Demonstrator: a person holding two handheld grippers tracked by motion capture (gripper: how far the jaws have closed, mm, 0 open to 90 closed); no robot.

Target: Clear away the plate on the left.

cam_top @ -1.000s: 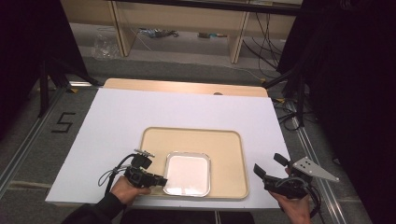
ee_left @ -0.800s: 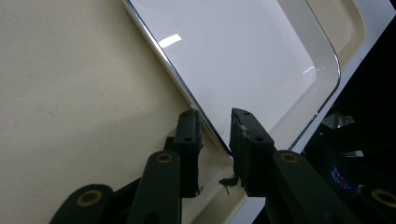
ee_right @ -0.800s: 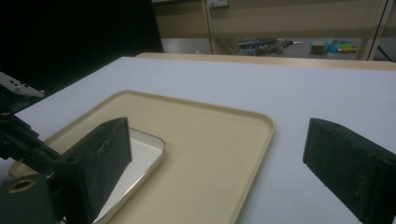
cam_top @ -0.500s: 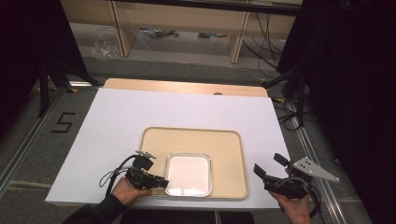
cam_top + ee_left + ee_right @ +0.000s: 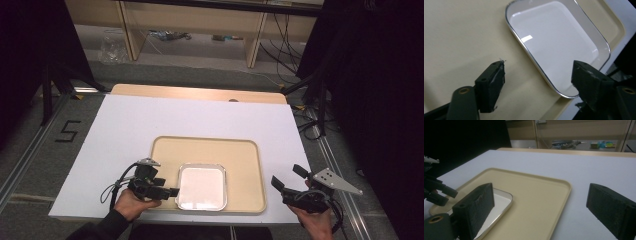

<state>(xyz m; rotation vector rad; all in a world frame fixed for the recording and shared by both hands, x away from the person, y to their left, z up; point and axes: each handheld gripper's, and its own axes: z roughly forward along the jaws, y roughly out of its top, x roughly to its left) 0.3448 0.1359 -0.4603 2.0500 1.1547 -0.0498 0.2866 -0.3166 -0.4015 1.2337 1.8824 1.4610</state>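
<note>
Judging by look: shallow metal dish (image 5: 201, 187) on beige tray (image 5: 245, 155), light, stiff, slick-rimmed. Best gripped at near-left rim. Left tool (image 5: 169, 191) just opened, nothing between; right tool (image 5: 285, 178) apart, empty.

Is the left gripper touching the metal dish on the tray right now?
Apart. In the left gripper view the left gripper has just opened; its jaws stand wide either side of the metal dish edge, pads clear of its rim.

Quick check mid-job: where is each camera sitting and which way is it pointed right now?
High view: above the near table edge, looking forward and down on the beige tray; both hands with left gripper and right gripper.
Left gripper view: between its open jaws, onto the white dish.
Right gripper view: low, across the table.
All share tray and dish.
</note>
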